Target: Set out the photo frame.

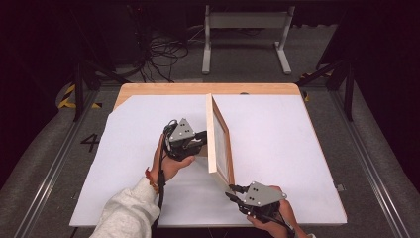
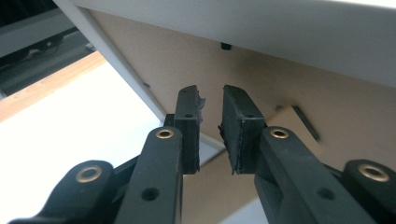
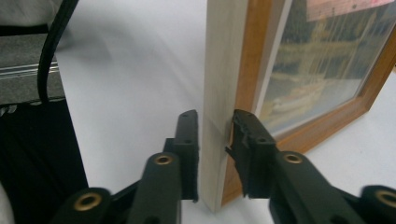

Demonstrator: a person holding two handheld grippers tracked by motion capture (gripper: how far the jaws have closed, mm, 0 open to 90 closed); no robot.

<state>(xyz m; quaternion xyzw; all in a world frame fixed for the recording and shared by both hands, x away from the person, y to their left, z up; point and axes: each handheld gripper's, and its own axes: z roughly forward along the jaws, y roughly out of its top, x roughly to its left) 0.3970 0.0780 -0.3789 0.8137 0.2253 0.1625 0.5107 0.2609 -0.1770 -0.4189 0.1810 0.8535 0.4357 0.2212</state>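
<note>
Picture frame of pale wood with an orange-brown inner border (image 1: 218, 141) stood on edge near the middle of the white sheet (image 1: 277, 144) that covered the light wooden table (image 1: 163, 89), leaning slightly. Behind its glass sat a picture of boats or buildings by water (image 3: 308, 79); too blurred to tell more. The right gripper (image 3: 215, 140) had its jaws pressed against both faces of the frame's pale near edge, clamping it at the near corner. The left gripper (image 2: 210, 119) was at the frame's brown backing board (image 2: 187, 56), its jaws a small gap apart with nothing between them. A small black clip (image 2: 226, 46) showed on that board. A hand in a white knitted sleeve (image 1: 130, 210) held the left gripper.
</note>
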